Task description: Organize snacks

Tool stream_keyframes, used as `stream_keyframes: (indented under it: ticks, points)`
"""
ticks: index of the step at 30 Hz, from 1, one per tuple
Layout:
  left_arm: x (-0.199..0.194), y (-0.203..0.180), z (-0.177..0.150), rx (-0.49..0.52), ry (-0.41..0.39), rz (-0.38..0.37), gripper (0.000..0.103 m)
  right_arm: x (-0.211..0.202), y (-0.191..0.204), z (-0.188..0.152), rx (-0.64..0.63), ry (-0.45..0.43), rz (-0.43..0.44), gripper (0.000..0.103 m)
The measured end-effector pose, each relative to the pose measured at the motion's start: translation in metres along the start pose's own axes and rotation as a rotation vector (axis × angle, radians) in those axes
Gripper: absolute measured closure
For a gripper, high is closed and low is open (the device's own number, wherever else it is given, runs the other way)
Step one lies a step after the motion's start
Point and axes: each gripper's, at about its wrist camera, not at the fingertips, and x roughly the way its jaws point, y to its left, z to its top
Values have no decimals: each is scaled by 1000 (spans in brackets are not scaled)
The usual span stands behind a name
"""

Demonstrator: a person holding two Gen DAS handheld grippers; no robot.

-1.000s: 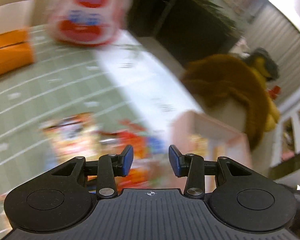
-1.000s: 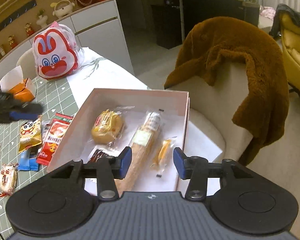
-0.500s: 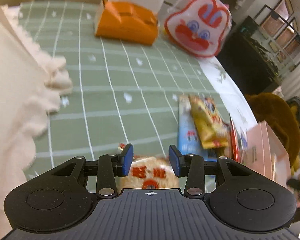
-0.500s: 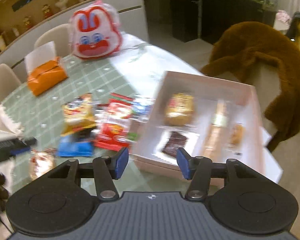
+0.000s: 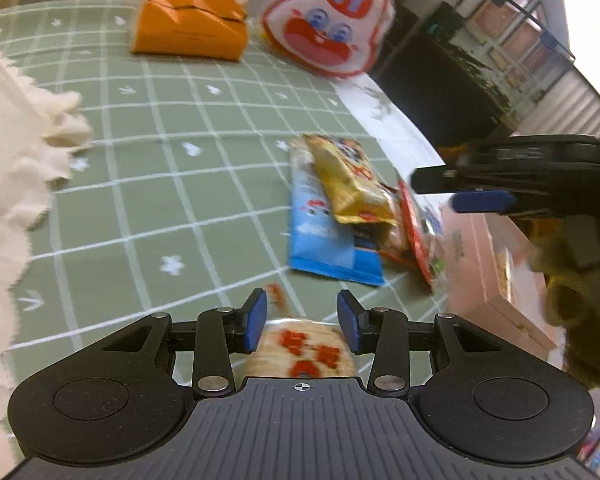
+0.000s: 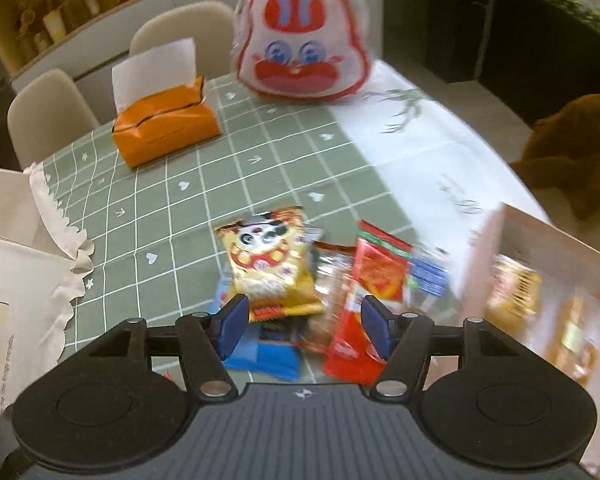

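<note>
Left hand-held gripper (image 5: 301,325) poised low at bottom centre of the left wrist view, blue pads part-open and gripping nothing, straddling from above a round pale rice-cracker packet with red print (image 5: 305,350); packet directly ahead and below, bulging between and under the two pads without visible contact, no marked long axis to align with

Right hand-held gripper (image 6: 304,325) at lower centre of its own view, jaws opening, nothing pinched between them; seen also as a dark bar with a blue pad at right of the left wrist view. Just beyond its fingertips, a loose pile on the green grid-patterned cloth of the bench (image 6: 172,184): yellow crinkly snack bag with a panda face (image 6: 269,264) lying atop a flat blue wrapper (image 6: 262,356), and a long red foil sachet (image 6: 366,300) to the right, long axis running roughly up-and-down the frame

Pink shallow cardboard box (image 6: 548,280) at right edge, already holding a few snacks, blurred

Judged nearer: left for the round packet, right for the pile; box to the right of both
</note>
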Motion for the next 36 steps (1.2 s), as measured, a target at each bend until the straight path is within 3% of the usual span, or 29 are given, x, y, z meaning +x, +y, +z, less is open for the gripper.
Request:
stream_keyframes:
  ticks: [3, 7, 9, 13, 14, 16, 20, 21, 26, 34, 36]
  points:
    - [-4, 10, 1, -21, 10, 16, 59, 30, 6, 11, -36, 9, 33, 41]
    - [-1, 19, -5, -43, 64, 11, 59, 66, 8, 15, -63, 5, 15, 38]
    - [2, 20, -8, -42, 89, 20, 59, 77, 3, 15, -37, 2, 70, 26]
    - [9, 20, -11, -44, 104, 28, 59, 92, 0, 13, -9, 62, 167, 24]
    - [10, 19, -10, -40, 107, 26, 59, 90, 0, 12, -9, 56, 165, 25]
    - [11, 17, -10, -33, 111, 20, 59, 83, 0, 9, -7, 41, 156, 36]
    - [10, 13, -14, -22, 112, 17, 59, 58, 3, -2, -37, 52, 135, 71]
    - [10, 11, -16, -14, 115, 14, 59, 51, 4, -7, -53, 49, 124, 75]
    - [8, 1, -28, 20, 136, -17, 59, 16, -4, -52, -41, 54, 98, 78]
    - [13, -27, -44, 112, 154, -43, 59, -40, -64, -144, 205, 60, 97, 78]
    - [16, -32, -45, 127, 151, -42, 57, -51, -78, -165, 253, 64, 77, 70]
